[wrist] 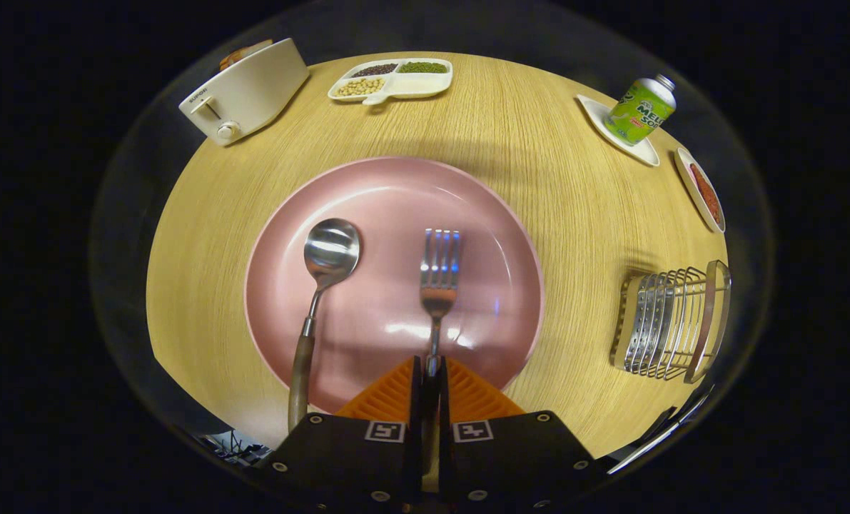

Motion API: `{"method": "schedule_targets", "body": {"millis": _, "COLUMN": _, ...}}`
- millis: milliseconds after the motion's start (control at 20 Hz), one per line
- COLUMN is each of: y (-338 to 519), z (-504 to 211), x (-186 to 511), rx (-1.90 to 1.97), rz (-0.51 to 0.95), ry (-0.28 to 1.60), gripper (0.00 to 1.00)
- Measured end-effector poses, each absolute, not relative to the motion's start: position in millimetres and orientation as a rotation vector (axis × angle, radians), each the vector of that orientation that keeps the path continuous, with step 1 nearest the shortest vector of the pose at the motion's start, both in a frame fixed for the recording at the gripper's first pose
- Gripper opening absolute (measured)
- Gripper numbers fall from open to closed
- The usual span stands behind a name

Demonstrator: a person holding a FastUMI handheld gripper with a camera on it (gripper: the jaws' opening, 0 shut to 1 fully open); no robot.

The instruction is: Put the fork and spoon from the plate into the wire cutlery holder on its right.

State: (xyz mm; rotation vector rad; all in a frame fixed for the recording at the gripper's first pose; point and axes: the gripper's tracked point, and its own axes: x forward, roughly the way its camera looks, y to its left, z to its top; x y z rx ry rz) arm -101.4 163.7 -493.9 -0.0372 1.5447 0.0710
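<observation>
The gripper is pinching the fork, hiding its handle; the spoon is lying on the plate on the wooden surface.

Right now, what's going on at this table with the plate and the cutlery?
A hand-held gripper has closed its two fingers on the handle of the fork, which lies on the pink plate with its tines pointing away. The spoon lies beside it on the plate, untouched, its handle sticking out past the rim. The wire cutlery holder stands to the plate's right on the wooden table, with no cutlery in it yet.
</observation>
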Motion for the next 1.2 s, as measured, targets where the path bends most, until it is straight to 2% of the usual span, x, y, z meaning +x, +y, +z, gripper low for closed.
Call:
{"method": "schedule_targets", "body": {"millis": 50, "y": 164, "z": -493, "x": -100, "rx": -0.031, "rz": 0.069, "ry": 1.540, "gripper": 0.06}}
{"method": "schedule_targets", "body": {"millis": 150, "y": 165, "z": -485, "x": -95, "rx": -0.015, "rz": 0.056, "ry": 1.513, "gripper": 0.05}}
{"method": "schedule_targets", "body": {"millis": 500, "y": 146, "z": -423, "x": -71, "rx": 0.074, "rz": -0.016, "ry": 1.324, "gripper": 0.05}}
{"method": "schedule_targets", "body": {"millis": 900, "y": 81, "z": -346, "x": -75, "rx": 0.044, "rz": -0.072, "ry": 1.171, "gripper": 0.05}}
{"method": "schedule_targets", "body": {"millis": 1200, "y": 13, "z": -322, "x": -77, "rx": -0.025, "rz": -0.098, "ry": 1.215, "gripper": 0.05}}
